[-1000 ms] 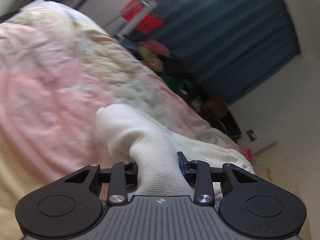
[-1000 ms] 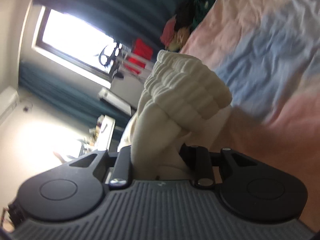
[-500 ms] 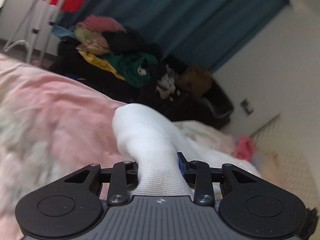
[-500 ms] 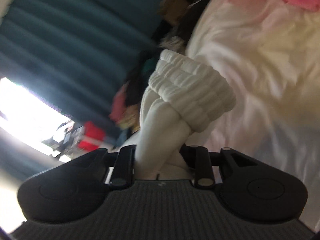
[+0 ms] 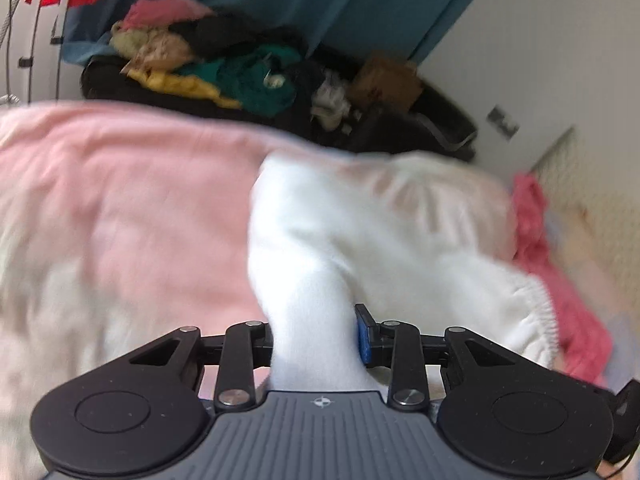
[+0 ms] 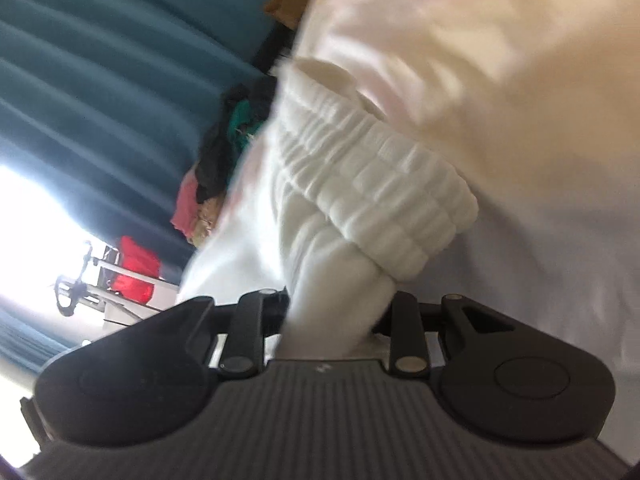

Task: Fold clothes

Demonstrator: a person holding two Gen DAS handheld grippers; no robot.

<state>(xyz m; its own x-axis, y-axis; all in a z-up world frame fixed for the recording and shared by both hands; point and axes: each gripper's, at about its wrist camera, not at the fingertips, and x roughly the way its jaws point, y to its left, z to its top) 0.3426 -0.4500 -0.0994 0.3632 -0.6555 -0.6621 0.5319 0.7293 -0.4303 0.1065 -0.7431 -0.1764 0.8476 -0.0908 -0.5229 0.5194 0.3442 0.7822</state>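
A white knit garment (image 5: 360, 220) stretches from my left gripper (image 5: 316, 332) out over the pink bedcover (image 5: 120, 200). A bunched fold of it stands between the left jaws, which are opening while the cloth still fills the gap. In the right wrist view my right gripper (image 6: 332, 312) is shut on the same white garment just below its ribbed elastic waistband (image 6: 380, 200). The waistband hangs close over the pale bedcover (image 6: 500, 60). Cloth hides the fingertips of both grippers.
A pile of mixed clothes (image 5: 240, 68) lies beyond the bed in front of a teal curtain (image 5: 320, 0). A pink garment (image 5: 560, 280) lies on the bed to the right of the white one. A rack with a red item (image 6: 132, 268) stands by the bright window.
Both grippers swung across the bed and sank toward the cover, still holding the white garment. The left view rolled level and the clothes pile came nearer.
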